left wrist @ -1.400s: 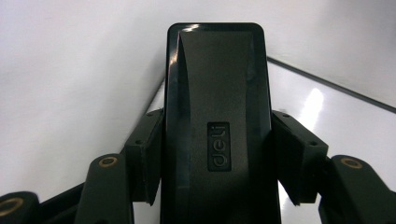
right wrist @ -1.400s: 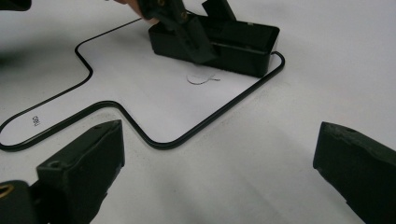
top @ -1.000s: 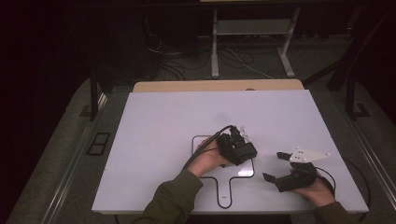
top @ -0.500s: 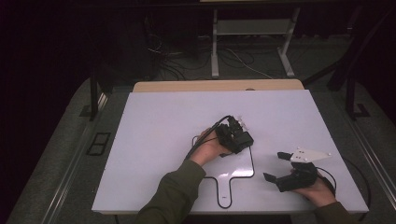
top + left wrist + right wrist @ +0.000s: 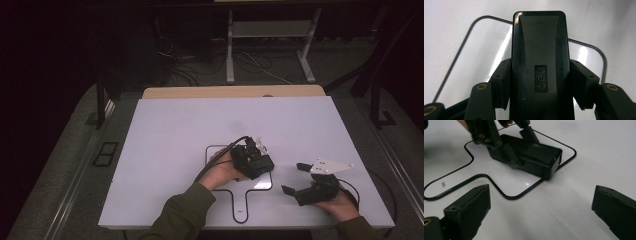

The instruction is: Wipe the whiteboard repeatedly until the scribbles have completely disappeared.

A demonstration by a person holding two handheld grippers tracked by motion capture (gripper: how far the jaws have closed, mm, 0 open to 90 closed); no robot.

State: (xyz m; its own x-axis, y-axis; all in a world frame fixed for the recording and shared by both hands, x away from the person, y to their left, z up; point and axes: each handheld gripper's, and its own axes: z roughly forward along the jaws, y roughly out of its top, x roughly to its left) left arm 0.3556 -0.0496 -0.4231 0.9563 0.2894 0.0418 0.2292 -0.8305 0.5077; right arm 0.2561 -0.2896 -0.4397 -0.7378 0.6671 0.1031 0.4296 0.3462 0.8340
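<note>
High view: the left claw [image 5: 260,159] holds a black box [image 5: 263,162] over the outlined paddle-shaped mat [image 5: 216,151] on the white worktop [image 5: 170,130]; the right claw [image 5: 295,179] waits at four o'clock, spread wide.

Left gripper view: both jaws clamp the box's [image 5: 540,62] long sides squarely.

Right gripper view: the box [image 5: 537,160] sits at the outline's [image 5: 506,195] corner. Judging by this, set it flat inside the line before releasing.

A white desk [image 5: 175,130] stands on grey carpeted floor [image 5: 65,165], a strip of pale wood [image 5: 235,92] showing along its far edge. Beyond it, a white metal stand [image 5: 270,45] with 2 legs sits among loose cables [image 5: 200,60] on the dark floor.
</note>
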